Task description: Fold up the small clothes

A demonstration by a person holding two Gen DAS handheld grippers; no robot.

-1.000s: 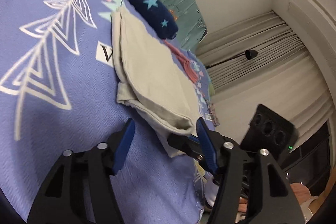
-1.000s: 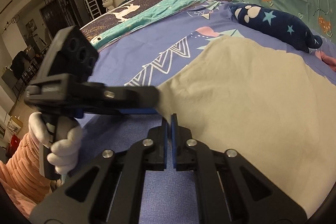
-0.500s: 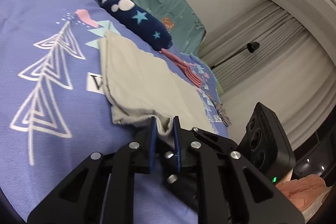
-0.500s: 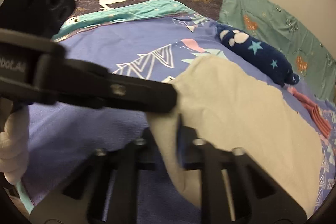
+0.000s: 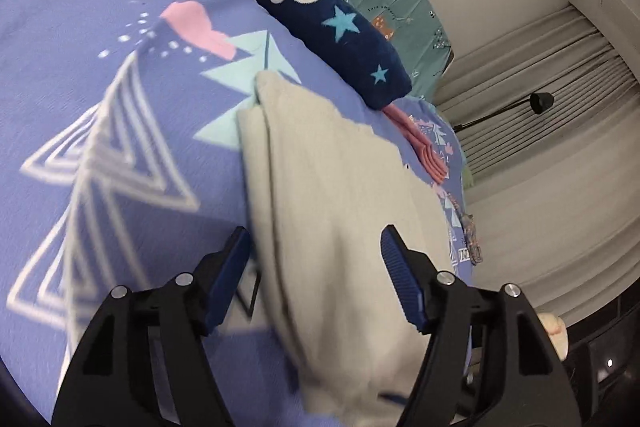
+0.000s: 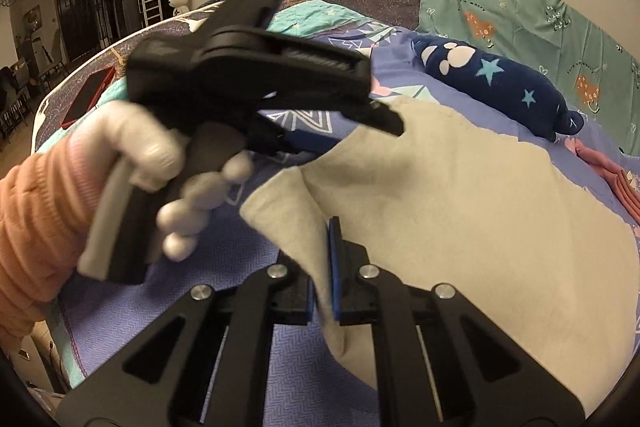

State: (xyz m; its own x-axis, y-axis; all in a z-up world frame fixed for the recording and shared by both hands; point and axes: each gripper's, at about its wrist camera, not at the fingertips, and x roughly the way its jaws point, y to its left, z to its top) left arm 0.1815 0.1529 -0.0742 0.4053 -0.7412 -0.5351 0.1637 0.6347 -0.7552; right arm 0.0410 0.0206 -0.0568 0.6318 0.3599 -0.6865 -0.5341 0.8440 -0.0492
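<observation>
The cream garment (image 5: 336, 195) lies on the purple bedspread (image 5: 80, 39), and everything else is easiest placed from it. It is already doubled over: along its left edge in the left wrist view two stacked layers show, so at least one fold looks done. The right gripper (image 6: 322, 267) is clamped on the garment's near corner, cloth pinched between its blue pads and lifted in a ridge. The left gripper (image 5: 316, 259) hovers over the garment's near end with its jaws spread wide, gripping nothing (in the right wrist view it hangs just above the cloth's left edge). Beyond the garment's far edge lies a navy star-print roll (image 5: 332, 27), and a folded pink piece (image 5: 424, 147) sits beside its far right corner, apart from it. By my judgement another fold and a smoothing-out remain for this item.
</observation>
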